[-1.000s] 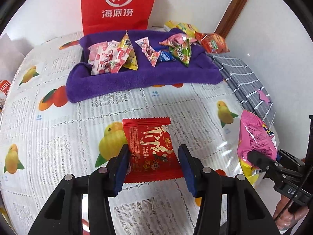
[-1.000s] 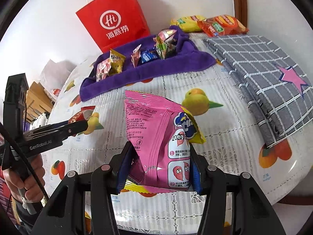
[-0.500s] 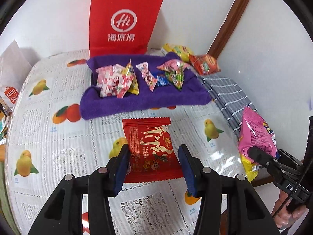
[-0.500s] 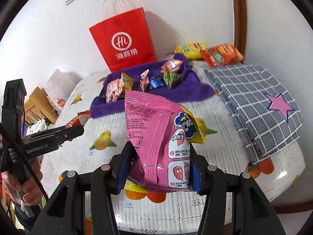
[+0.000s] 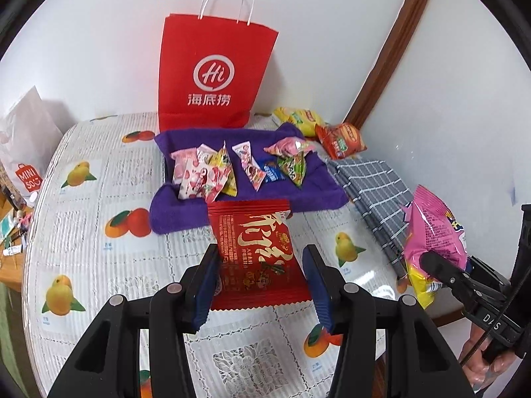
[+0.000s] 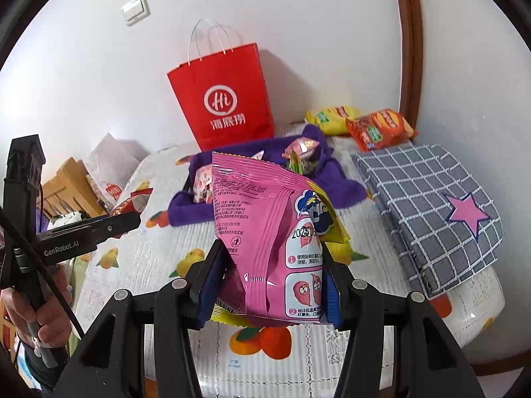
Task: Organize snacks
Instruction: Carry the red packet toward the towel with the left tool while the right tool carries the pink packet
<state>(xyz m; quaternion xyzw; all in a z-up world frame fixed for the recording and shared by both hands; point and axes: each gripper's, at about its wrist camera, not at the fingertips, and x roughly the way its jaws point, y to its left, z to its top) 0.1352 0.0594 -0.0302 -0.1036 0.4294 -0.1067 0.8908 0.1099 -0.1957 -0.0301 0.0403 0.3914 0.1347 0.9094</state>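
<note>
Red snack packet (image 5: 257,253) pinched between blue pads of left gripper (image 5: 259,278), held above table (image 5: 99,265), clear of cloth. Pink snack bag (image 6: 272,242) clamped upright in right gripper (image 6: 268,285), also off table. Beyond: purple towel (image 5: 318,195) carrying small wrapped sweets (image 5: 205,174). Behind towel, red paper bag (image 5: 212,73) upright against wall. Yellow packet (image 5: 300,119) and orange packet (image 5: 341,139) in far corner. Grey checked cloth (image 6: 428,205), folded, with pink star, right of towel.
</note>
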